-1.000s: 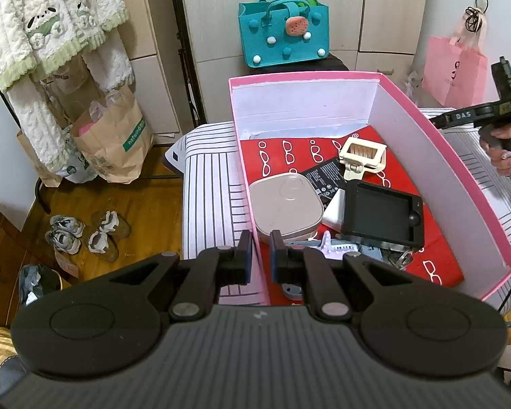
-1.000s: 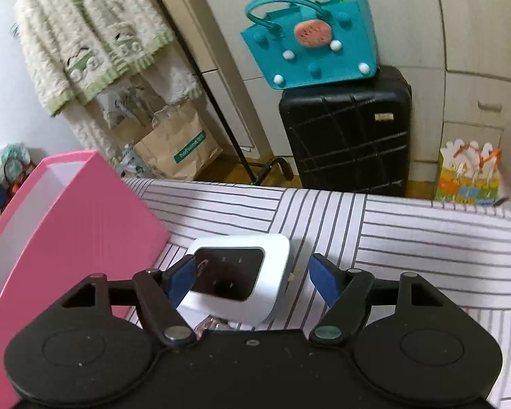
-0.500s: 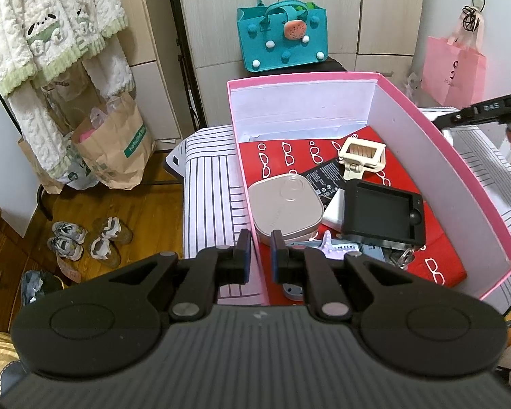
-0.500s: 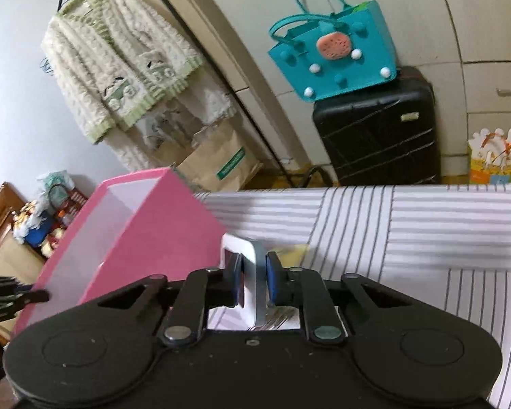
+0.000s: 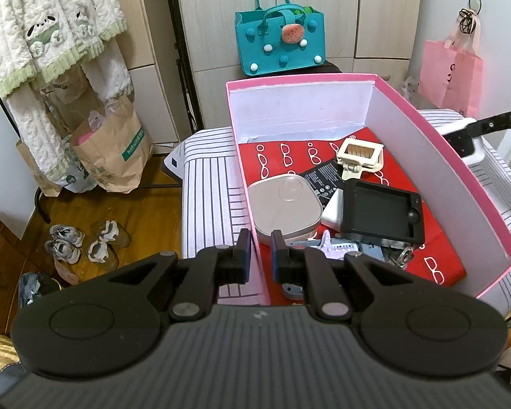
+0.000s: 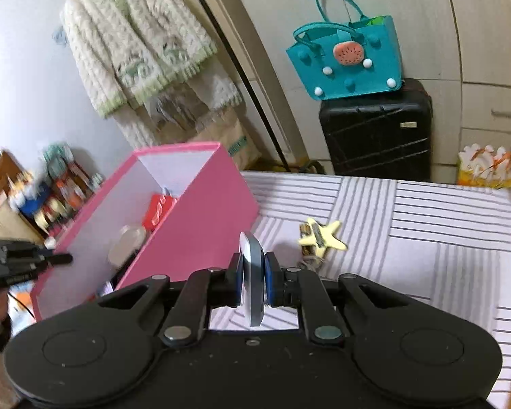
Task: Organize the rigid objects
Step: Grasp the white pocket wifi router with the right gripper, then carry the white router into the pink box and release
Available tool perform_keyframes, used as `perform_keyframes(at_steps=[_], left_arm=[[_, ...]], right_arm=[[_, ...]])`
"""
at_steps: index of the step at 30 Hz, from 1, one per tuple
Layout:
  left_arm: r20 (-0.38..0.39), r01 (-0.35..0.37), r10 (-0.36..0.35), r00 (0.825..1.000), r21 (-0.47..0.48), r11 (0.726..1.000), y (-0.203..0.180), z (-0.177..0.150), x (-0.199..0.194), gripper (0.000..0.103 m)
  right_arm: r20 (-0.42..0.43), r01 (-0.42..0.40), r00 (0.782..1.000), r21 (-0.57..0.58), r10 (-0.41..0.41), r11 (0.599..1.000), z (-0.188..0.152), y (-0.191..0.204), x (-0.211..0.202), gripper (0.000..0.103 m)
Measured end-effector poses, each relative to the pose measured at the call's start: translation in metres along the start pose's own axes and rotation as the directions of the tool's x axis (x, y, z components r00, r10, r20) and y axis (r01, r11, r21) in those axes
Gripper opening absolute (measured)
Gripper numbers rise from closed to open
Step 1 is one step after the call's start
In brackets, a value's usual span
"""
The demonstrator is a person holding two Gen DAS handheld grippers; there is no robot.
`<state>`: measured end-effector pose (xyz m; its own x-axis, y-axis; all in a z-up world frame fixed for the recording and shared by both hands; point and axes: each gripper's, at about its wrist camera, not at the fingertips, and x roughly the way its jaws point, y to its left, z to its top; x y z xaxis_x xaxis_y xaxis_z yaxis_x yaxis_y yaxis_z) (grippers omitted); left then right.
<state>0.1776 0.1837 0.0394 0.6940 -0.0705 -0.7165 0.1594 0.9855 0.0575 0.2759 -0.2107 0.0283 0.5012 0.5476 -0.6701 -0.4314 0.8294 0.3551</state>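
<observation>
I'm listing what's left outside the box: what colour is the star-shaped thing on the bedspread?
Pale yellow. The star-shaped thing shows best in the right wrist view.

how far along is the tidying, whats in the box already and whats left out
Several items already lie in the pink box: a beige square case, a black tray and a cream clip. The right gripper is shut on a white flat device, lifted edge-on beside the box, not yet inside. The left gripper sits nearly closed at the box's near wall. A yellow star clip is left on the striped bed.
</observation>
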Motion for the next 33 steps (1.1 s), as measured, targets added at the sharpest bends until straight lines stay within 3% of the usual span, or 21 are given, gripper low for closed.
perform_keyframes(at_steps=[8, 17, 21, 25, 33], left_arm=[[-0.015, 0.004, -0.004, 1.0, 0.019, 1.0, 0.0, -0.001, 0.001, 0.011], [-0.083, 0.021, -0.017, 0.996, 0.041, 0.999, -0.001, 0.006, 0.0, 0.011], [-0.089, 0.007, -0.002, 0.996, 0.06, 0.998, -0.005, 0.007, 0.001, 0.011], [-0.093, 0.012, -0.007, 0.996, 0.06, 0.998, -0.004, 0.008, 0.001, 0.011], [-0.083, 0.011, -0.005, 0.997, 0.076, 0.997, -0.005, 0.006, 0.0, 0.011]], right_arm=[[0.015, 0.034, 0.999, -0.052, -0.033, 0.998, 0.02, 0.021, -0.034, 0.016], [0.064, -0.066, 0.995, -0.109, 0.074, 0.992, 0.056, 0.061, -0.054, 0.016], [0.015, -0.151, 0.988, -0.129, 0.154, 0.98, 0.066, 0.084, -0.03, 0.016], [-0.042, -0.187, 0.982, -0.138, 0.183, 0.973, 0.075, 0.106, 0.013, 0.016], [-0.103, -0.175, 0.98, -0.045, 0.17, 0.984, 0.094, 0.117, 0.112, 0.016]])
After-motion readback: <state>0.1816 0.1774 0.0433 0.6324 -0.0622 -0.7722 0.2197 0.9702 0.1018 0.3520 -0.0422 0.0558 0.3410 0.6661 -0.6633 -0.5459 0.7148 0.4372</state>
